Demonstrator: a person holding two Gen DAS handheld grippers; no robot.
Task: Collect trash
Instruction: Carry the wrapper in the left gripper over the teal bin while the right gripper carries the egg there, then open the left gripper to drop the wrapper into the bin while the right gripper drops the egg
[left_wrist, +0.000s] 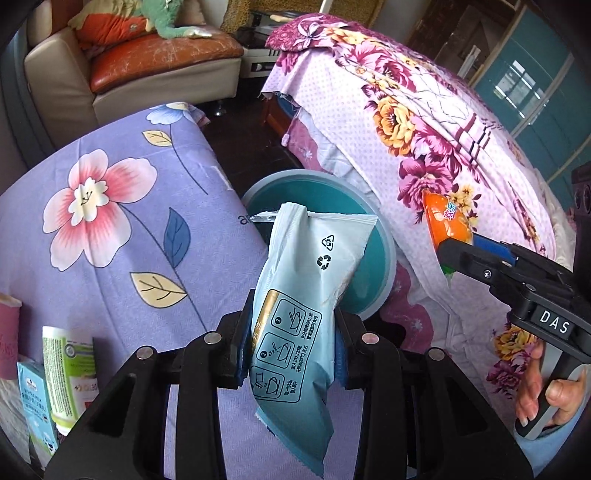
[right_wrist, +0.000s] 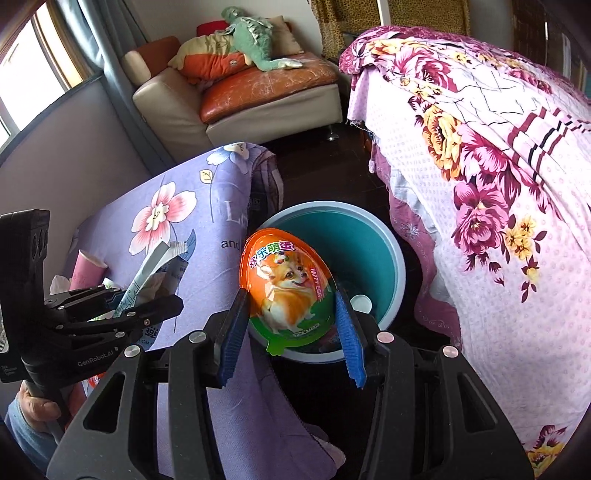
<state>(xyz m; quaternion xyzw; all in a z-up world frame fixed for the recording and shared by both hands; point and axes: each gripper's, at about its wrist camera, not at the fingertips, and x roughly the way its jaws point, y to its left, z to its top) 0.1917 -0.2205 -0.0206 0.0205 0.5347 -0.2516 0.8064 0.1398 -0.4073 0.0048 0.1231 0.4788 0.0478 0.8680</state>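
Observation:
My left gripper (left_wrist: 291, 354) is shut on a light blue wrapper packet (left_wrist: 306, 295) and holds it upright in front of the teal trash bin (left_wrist: 373, 273). My right gripper (right_wrist: 291, 332) is shut on an orange egg-shaped toy package with a dog picture (right_wrist: 288, 291), held over the near rim of the trash bin (right_wrist: 369, 243). A white lid lies inside the bin (right_wrist: 361, 303). The right gripper with the egg (left_wrist: 447, 221) shows at the right in the left wrist view. The left gripper with the packet (right_wrist: 147, 273) shows at the left in the right wrist view.
A purple flowered cloth covers the table (left_wrist: 122, 229) on the left, with a pink cup (left_wrist: 9, 339), a green-white carton (left_wrist: 68, 373) and a blue box (left_wrist: 35, 402) at its near left. A pink flowered bed (right_wrist: 498, 206) is on the right. A sofa (right_wrist: 258, 92) stands behind.

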